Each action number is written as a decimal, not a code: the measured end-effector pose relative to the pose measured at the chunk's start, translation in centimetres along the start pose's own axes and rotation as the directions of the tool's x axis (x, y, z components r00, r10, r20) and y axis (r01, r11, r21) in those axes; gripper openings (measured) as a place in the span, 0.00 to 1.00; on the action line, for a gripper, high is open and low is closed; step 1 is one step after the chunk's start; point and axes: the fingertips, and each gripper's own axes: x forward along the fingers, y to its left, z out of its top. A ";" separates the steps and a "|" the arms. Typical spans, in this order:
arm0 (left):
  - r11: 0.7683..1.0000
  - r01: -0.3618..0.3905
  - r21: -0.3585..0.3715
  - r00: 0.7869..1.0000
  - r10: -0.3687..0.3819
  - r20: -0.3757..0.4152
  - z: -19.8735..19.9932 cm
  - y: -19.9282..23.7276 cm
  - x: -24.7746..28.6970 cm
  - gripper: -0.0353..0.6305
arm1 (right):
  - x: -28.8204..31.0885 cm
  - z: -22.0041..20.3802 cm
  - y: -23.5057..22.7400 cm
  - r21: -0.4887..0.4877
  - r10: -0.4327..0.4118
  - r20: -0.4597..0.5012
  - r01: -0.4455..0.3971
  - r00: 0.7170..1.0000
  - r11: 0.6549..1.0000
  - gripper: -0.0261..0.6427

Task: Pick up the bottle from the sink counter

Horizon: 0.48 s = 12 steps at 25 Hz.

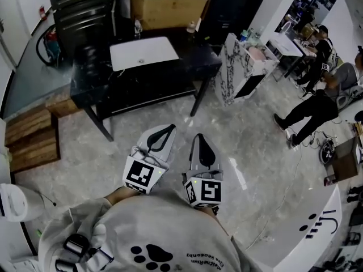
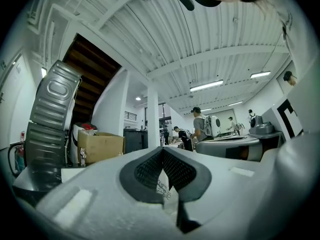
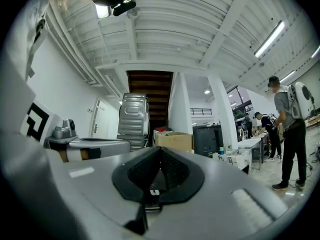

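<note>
A dark counter with a white sink basin stands across the floor ahead of me. Two small clear bottles stand at its back edge, one left of the cardboard box and one at the box's right corner. The left one also shows in the left gripper view as a small bottle beside the box. My left gripper and right gripper are held close to my body, side by side, far from the counter. Both are shut with nothing in them.
A cardboard box sits behind the counter. A white marbled stand is to the right, wooden pallets to the left, and a curved white tub rim at the lower right. People work at the far right.
</note>
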 end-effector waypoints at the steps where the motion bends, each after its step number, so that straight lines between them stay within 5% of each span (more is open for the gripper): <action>1: 1.000 0.003 -0.001 1.000 -0.003 -0.003 -0.2 0.7 0.9 0.06 | 1.0 -0.2 -0.4 0.005 -0.006 -0.008 0.006 1.000 1.000 0.04; 12: 0.997 0.069 -0.025 0.998 -0.069 0.004 -2.5 8.0 9.4 0.06 | 10.8 -1.9 -3.8 -0.015 -0.100 -0.023 0.099 0.995 0.995 0.04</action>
